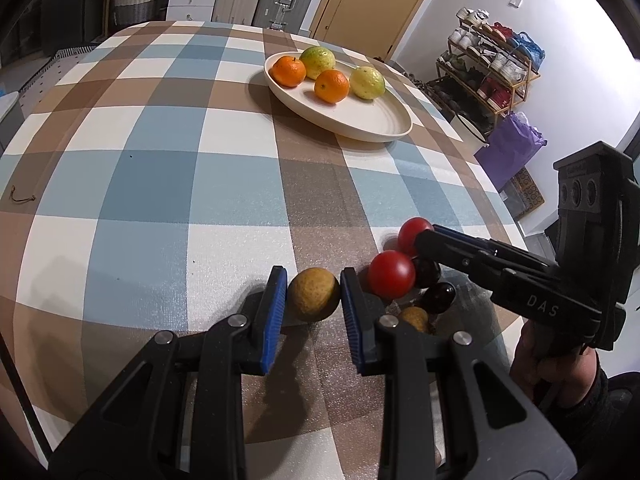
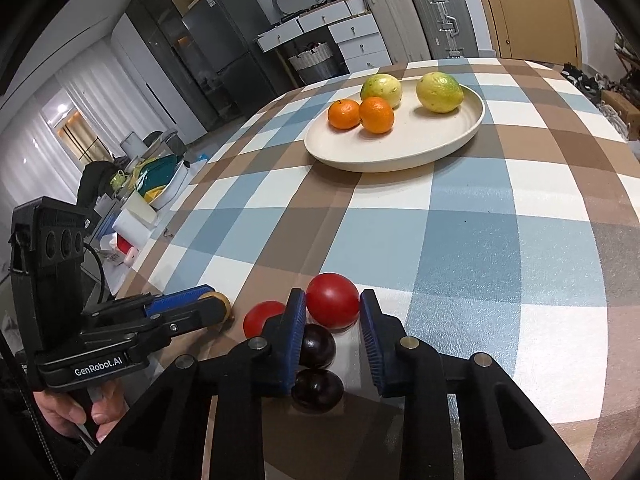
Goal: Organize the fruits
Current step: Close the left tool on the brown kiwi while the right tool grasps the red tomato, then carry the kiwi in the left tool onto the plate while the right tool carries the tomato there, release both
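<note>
Cream plate (image 1: 372, 120) on checkered table (image 1: 160, 184) holds two oranges (image 1: 331, 86), two yellow-green citrus (image 1: 367, 82). Left gripper (image 1: 313, 294) part-open, pads straddling brown fruit (image 1: 313, 295). Right gripper (image 2: 333, 312) part-open around red tomato (image 2: 333, 300), contact unclear.

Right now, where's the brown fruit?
In the left wrist view, the brown fruit sits on the table between the left fingers, left of a red tomato.
</note>
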A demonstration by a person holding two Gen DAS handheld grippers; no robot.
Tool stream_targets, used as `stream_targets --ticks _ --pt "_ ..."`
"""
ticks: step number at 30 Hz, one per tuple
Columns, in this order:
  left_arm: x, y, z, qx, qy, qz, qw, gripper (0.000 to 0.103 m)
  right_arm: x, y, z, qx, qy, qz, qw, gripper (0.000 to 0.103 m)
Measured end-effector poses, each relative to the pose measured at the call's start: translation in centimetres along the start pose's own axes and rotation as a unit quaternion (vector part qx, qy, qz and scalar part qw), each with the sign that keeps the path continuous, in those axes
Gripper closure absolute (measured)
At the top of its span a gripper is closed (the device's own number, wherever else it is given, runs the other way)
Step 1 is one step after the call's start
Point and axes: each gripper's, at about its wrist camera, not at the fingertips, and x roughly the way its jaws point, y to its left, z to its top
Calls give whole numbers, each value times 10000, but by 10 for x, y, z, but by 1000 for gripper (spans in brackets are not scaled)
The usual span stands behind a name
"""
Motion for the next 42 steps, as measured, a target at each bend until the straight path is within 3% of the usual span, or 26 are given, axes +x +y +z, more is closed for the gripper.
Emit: stream_targets --ticks 5,7,15,20,23,25,28,33,34,42 --pt "-1 -2 3 68 -17 47 10000 78 -5 -5 1 106 -108 133 9998 77" --pt "-1 -2 5 72 -18 44 10000 78 -7 -5 3 114 -145 204 9996 83" --pt "4 -3 11 69 15 59 10000 79 0 -10 2 162 -1 213 9996 83" --pt "4 -3 11 62 18 52 10000 78 -5 1 6 -150 -64 192 9997 82" --pt "4 -3 12 63 18 47 10000 78 -3 7 10 -302 -79 18 9995 74" --pt "4 -3 13 50 9 47 10000 78 0 6 12 -294 -83 19 9995 62" --pt "3 -1 15 36 -3 54 10000 78 9 3 15 -269 38 -25 9996 61" --pt "1 2 19 6 -23 55 10000 78 19 -3 14 -188 170 15 9997 62" --pt "1 2 21 3 -26 59 10000 78 19 -3 14 -189 162 48 9997 73" --pt "5 -4 36 69 -12 -10 10000 78 11 -11 22 -99 -67 163 9998 74"
